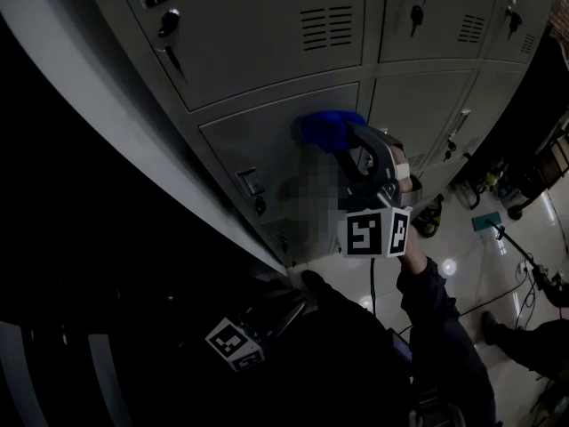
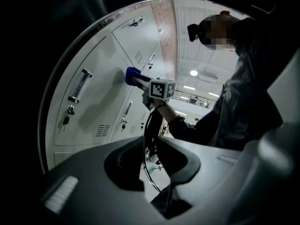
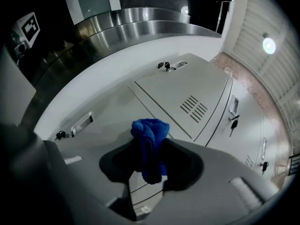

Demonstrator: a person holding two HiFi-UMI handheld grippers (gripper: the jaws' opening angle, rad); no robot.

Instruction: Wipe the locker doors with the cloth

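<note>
A blue cloth (image 1: 327,128) is bunched between the jaws of my right gripper (image 1: 348,140), which presses it against a grey locker door (image 1: 253,140) in the second row. In the right gripper view the cloth (image 3: 150,137) sticks out past the right gripper (image 3: 149,163) onto the door (image 3: 105,114). My left gripper (image 1: 283,314) hangs low beside the person's body, away from the lockers. In the left gripper view the left gripper (image 2: 150,149) has its jaws close together with nothing between them. The far cloth (image 2: 131,74) shows on the lockers.
Keys hang from the locks (image 1: 169,32) (image 1: 414,5) of the upper doors, and a latch (image 1: 252,183) sits on the wiped door. Cables and gear (image 1: 524,274) lie on the shiny floor at the right. A person's leg (image 1: 524,345) is at the bottom right.
</note>
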